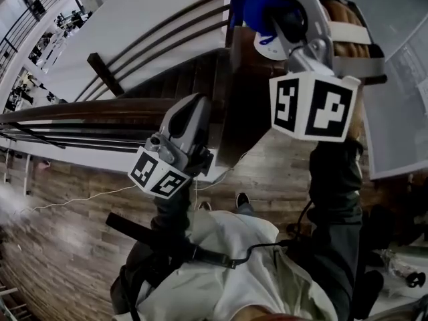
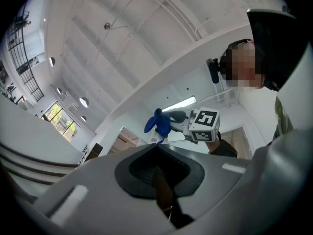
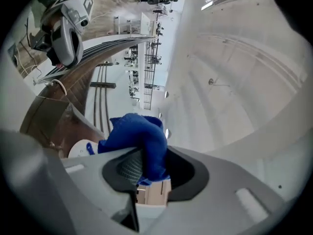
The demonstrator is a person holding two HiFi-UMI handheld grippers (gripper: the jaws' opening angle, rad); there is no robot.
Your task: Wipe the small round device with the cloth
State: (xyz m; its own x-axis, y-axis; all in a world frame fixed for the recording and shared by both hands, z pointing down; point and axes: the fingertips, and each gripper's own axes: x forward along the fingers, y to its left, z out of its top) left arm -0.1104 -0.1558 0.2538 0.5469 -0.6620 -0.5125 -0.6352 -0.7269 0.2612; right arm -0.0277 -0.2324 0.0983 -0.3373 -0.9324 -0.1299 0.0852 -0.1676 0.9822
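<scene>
My right gripper [image 1: 281,9] is raised at the top right of the head view, shut on a bunched blue cloth [image 1: 251,2]. In the right gripper view the cloth [image 3: 144,143] bulges out between the pads. Just below the cloth lies the small round white device [image 1: 269,47] on a dark wooden surface [image 1: 237,105]; part of it shows past the jaws [image 3: 80,148]. My left gripper [image 1: 199,109] hangs lower, left of centre, apart from both. Its jaws look shut with nothing between them [image 2: 157,155], and it points upward at the right gripper and the cloth [image 2: 159,123].
Dark curved rails [image 1: 80,112] run along the left. A white panel [image 1: 398,112] stands at the right. A thin white cable [image 1: 87,198] trails over the wooden floor [image 1: 60,246]. The person's torso and feet fill the lower middle of the head view.
</scene>
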